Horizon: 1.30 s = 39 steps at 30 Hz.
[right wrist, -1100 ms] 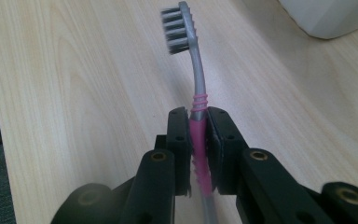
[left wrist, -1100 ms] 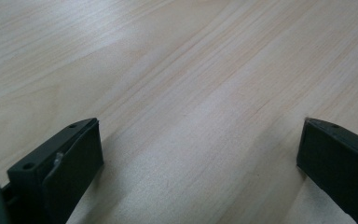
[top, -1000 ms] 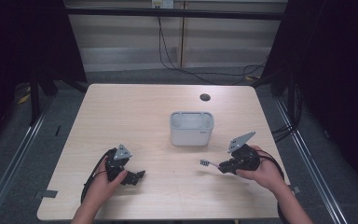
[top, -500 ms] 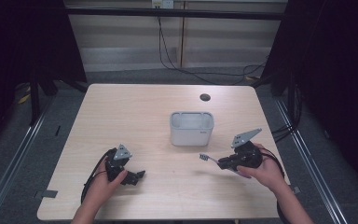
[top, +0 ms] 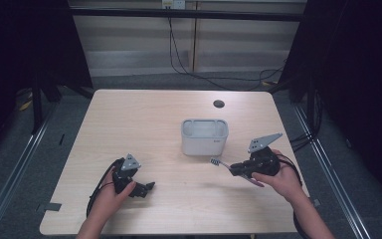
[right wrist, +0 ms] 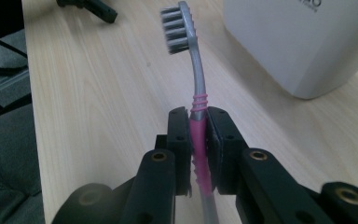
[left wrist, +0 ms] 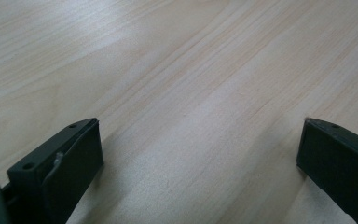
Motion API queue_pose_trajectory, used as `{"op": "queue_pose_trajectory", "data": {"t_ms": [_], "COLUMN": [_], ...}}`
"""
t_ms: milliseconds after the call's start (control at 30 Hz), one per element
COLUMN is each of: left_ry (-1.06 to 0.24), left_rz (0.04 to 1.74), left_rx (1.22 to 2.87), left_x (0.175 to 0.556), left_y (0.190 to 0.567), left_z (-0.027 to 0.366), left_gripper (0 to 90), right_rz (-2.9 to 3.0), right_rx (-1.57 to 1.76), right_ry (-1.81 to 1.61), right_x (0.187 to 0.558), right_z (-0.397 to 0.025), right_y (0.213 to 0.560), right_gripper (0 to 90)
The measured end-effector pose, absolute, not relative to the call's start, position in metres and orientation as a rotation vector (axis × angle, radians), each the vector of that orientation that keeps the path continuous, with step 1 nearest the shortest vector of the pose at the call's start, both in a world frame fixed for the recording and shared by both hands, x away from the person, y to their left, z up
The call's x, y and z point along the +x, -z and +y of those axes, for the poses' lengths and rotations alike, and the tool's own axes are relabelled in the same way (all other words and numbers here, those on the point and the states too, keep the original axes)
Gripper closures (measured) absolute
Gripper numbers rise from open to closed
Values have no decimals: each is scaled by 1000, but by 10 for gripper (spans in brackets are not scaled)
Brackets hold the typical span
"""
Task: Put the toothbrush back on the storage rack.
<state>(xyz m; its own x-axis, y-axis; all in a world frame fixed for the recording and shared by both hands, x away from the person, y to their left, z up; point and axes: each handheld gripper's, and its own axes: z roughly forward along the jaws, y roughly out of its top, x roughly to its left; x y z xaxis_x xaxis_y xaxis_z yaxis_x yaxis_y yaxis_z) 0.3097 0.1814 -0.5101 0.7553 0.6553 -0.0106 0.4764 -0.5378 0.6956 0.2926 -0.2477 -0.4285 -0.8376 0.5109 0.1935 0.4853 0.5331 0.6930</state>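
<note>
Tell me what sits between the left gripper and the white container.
Nothing: in the high view, only bare wooden table separates the left gripper from the white container. The toothbrush lies off to the right.

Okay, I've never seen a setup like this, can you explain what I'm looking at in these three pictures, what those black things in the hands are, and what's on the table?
A person sits at a pale wooden table and holds a black two-jaw hand tool, a gripper, in each hand. The wide picture comes from a fixed camera above that looks down on the table. The other two come from small cameras mounted on the grippers that look along their jaws.

The left gripper sits low near the table's front edge, jaws wide apart with bare wood between them. The right gripper is clamped on the pink handle of a grey-and-pink toothbrush, bristle head pointing away from the hand.

On the table stands a white rectangular plastic holder, open at the top. Near the far edge is a small dark round spot.
</note>
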Motion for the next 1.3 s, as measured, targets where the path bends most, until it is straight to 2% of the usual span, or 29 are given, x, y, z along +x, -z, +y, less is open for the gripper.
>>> {"op": "queue_pose_trajectory", "data": {"t_ms": [767, 1300], "left_ry": [-326, -327], "left_rz": [844, 843], "left_rx": [2244, 2244], "left_x": [310, 310], "left_y": [510, 510], "left_z": [181, 181], "left_gripper": [0, 0], "right_rz": [2491, 2384], "right_rx": [905, 908], "right_ry": [-1496, -1553], "right_x": [301, 310], "right_z": [-242, -238], "right_y": [403, 392], "right_gripper": [805, 805]}}
